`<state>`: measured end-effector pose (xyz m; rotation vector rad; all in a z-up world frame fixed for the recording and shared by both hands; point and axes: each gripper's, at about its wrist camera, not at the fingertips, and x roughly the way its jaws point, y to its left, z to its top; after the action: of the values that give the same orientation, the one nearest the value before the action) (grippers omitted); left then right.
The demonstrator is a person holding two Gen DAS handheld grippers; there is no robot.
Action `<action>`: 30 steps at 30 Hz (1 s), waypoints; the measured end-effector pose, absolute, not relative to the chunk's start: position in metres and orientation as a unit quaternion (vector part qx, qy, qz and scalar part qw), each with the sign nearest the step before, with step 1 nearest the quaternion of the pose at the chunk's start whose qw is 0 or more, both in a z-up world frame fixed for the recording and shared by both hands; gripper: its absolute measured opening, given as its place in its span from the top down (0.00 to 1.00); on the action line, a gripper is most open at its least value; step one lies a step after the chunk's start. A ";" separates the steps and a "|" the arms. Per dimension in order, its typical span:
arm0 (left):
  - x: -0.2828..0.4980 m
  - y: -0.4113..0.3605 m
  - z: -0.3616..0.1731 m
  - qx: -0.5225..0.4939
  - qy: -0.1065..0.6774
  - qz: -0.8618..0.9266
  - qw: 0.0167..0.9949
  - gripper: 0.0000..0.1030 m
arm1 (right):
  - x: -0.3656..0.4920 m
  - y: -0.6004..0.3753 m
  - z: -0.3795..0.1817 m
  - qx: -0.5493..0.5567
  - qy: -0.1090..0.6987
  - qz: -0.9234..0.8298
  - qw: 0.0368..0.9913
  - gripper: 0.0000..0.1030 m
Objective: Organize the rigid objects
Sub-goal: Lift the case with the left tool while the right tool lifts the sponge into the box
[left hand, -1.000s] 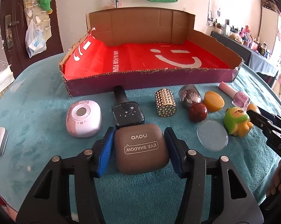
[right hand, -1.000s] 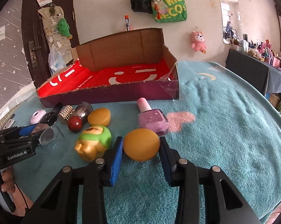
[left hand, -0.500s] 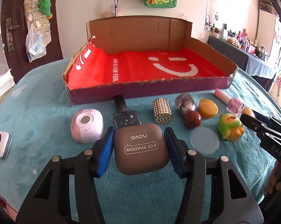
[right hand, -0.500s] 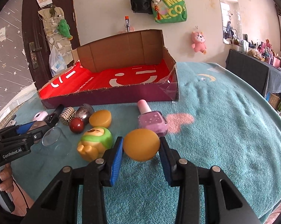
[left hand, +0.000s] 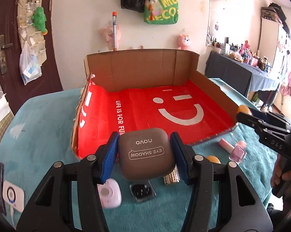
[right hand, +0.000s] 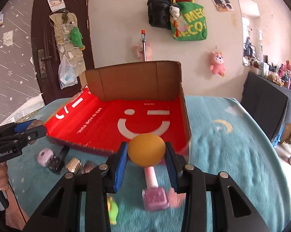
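Teal-covered counter (left hand: 48,116), open cardboard box (left hand: 137,67) with red smiley lining, left claw (left hand: 144,157) clamped on a brown eye shadow case (left hand: 146,154) – held above the box's near edge, right claw (right hand: 146,159) gripping a yellow-orange egg (right hand: 146,149) – likewise aloft, pink nail polish bottle (right hand: 155,193) lying on the counter below.

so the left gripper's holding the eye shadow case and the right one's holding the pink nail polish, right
Not quite. The left gripper does hold the eye shadow case, but the right gripper holds an orange ball; the right wrist view shows the nail polish lying on the table beneath it.
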<state>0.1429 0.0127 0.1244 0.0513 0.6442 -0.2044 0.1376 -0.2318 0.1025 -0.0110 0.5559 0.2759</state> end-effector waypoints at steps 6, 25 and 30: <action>0.194 0.010 0.111 0.049 0.369 -0.102 0.922 0.50 | 0.187 -0.207 0.103 -0.062 0.315 0.149 0.935 0.61; 0.253 0.011 0.061 0.098 0.458 -0.074 0.880 0.50 | 0.256 -0.185 0.060 -0.148 0.442 0.136 0.875 0.61; 0.259 0.016 0.055 0.089 0.468 -0.072 0.876 0.50 | 0.261 -0.182 0.053 -0.165 0.455 0.128 0.865 0.62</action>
<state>0.2591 0.0158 0.0547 0.1856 0.9768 -0.1505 0.2610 -0.1816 0.0533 -0.3463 0.9541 0.2680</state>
